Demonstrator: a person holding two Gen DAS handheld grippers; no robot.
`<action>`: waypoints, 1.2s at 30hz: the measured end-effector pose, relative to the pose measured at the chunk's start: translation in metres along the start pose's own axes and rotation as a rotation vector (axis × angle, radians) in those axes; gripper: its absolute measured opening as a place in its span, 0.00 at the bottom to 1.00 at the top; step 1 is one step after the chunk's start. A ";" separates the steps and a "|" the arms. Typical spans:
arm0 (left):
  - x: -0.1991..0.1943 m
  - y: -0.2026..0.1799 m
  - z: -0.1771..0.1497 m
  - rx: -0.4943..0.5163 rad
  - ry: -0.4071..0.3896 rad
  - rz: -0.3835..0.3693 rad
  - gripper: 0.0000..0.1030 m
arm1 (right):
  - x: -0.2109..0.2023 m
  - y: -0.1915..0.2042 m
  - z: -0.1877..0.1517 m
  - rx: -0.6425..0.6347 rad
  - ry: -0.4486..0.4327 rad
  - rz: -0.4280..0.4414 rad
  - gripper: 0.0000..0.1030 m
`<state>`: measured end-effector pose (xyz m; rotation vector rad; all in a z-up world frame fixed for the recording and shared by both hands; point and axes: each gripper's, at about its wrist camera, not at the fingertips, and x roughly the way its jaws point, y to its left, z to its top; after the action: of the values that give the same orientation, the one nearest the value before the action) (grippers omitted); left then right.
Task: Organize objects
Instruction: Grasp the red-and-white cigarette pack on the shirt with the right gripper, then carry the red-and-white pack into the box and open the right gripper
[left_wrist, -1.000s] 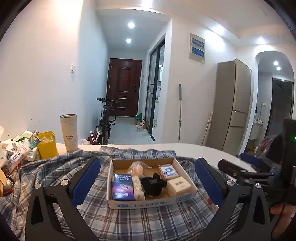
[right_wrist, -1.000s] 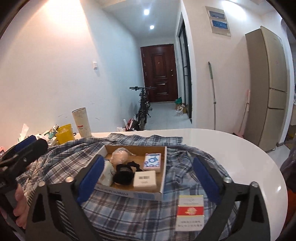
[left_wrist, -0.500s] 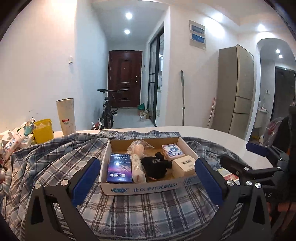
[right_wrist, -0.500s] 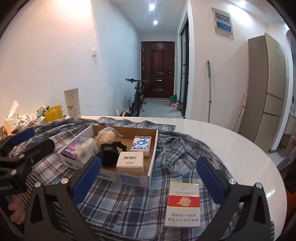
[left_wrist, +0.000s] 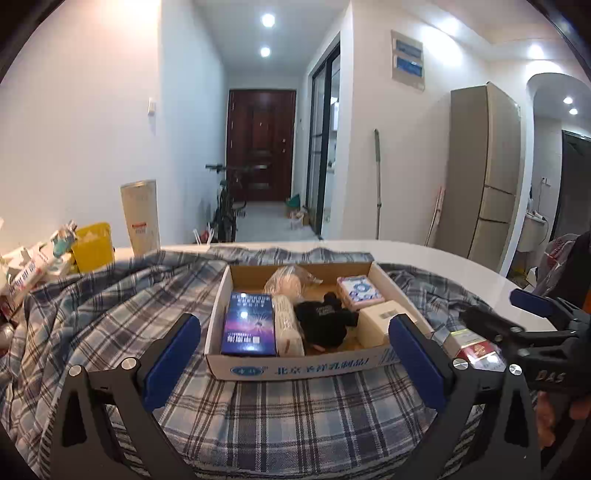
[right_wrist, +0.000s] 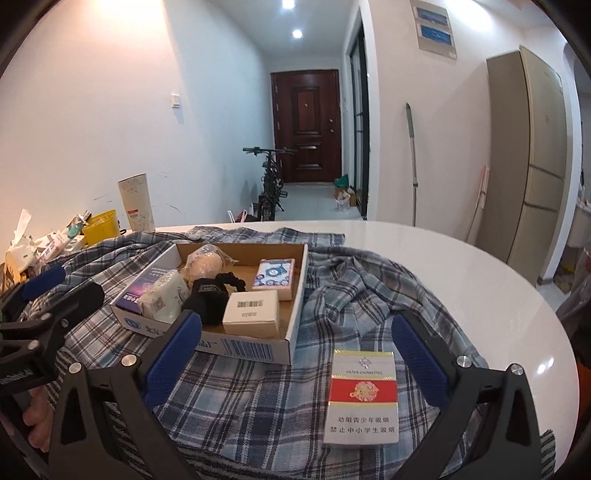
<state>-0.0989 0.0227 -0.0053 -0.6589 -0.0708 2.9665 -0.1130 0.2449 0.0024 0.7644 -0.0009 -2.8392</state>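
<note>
A shallow cardboard box (left_wrist: 295, 363) sits on a plaid shirt (left_wrist: 110, 325) spread over the white tabletop (right_wrist: 461, 266), in the lower middle of the left wrist view. Inside it, from left to right, lie a blue-purple box (left_wrist: 249, 324), a white tissue pack (left_wrist: 288, 326), a black pouch (left_wrist: 321, 319), a cream box with a barcode (left_wrist: 378, 325) and, behind them, a bagged round item (left_wrist: 288, 282) and a patterned blue-and-white box (left_wrist: 358, 291).

The left tool (left_wrist: 295, 350) is spread wide, empty, its blue pads (left_wrist: 171, 356) flanking the box's near wall without touching it. The right tool (right_wrist: 295, 354) is also spread and empty (it appears at the right edge of the left wrist view too). In the right wrist view a cigarette pack (right_wrist: 362, 398) lies flat on the shirt at lower right, just beside the box, between the pads. A yellow container (right_wrist: 99, 227) and a tall white cylinder (right_wrist: 136, 203) stand at the left.
</note>
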 end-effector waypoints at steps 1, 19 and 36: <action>0.003 0.003 0.000 -0.012 0.015 0.001 1.00 | 0.001 -0.003 0.000 0.010 0.013 -0.004 1.00; 0.015 0.010 -0.003 -0.046 0.085 0.026 1.00 | 0.054 -0.033 -0.029 0.094 0.343 -0.101 0.99; 0.017 0.012 -0.004 -0.054 0.098 0.038 1.00 | 0.041 -0.040 -0.028 0.131 0.280 -0.107 0.53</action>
<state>-0.1129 0.0126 -0.0171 -0.8200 -0.1329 2.9729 -0.1416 0.2777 -0.0447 1.2181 -0.1082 -2.8257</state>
